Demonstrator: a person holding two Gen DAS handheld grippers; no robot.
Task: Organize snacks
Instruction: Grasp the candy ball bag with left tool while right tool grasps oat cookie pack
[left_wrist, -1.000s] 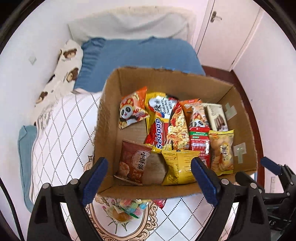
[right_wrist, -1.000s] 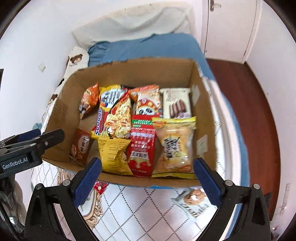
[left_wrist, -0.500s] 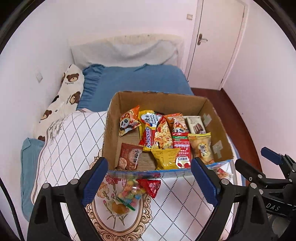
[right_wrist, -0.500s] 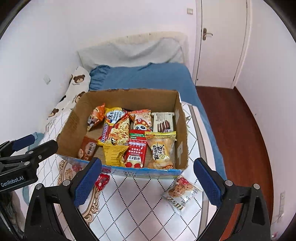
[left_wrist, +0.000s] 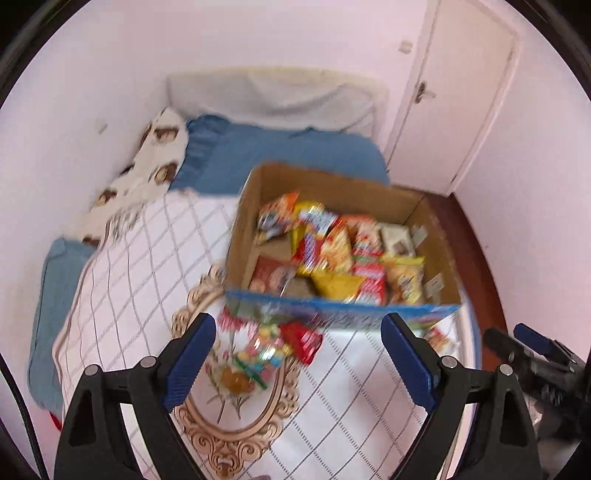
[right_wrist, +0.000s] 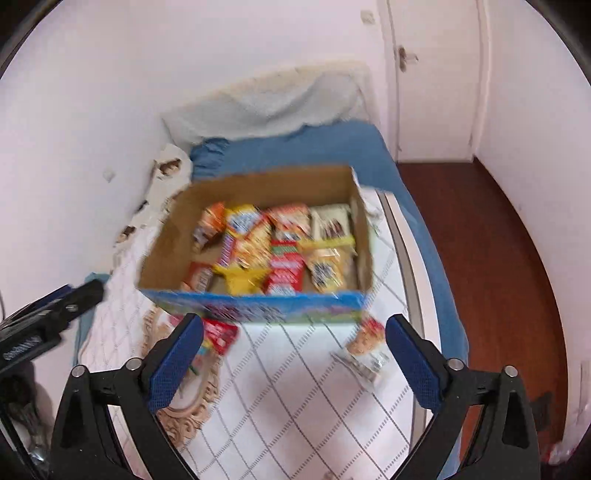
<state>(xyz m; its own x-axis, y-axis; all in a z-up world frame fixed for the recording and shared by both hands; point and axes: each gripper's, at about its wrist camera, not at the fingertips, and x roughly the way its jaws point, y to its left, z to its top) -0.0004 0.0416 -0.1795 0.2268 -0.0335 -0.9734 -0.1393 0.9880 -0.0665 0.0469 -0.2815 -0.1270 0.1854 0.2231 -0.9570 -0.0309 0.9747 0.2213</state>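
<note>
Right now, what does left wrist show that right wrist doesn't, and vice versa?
Left wrist only: the clear bag of colourful candy in full, lying on the quilt in front of the cardboard box, and the right tool's tip at the right edge.

Right wrist only: the cookie packet in full near the box's right front corner, a wide stretch of wooden floor, and the left tool's tip at the left edge.

Both: the box full of snacks, the red packet in front of it, blue bedding, the door, and open tool fingers with nothing between them.
</note>
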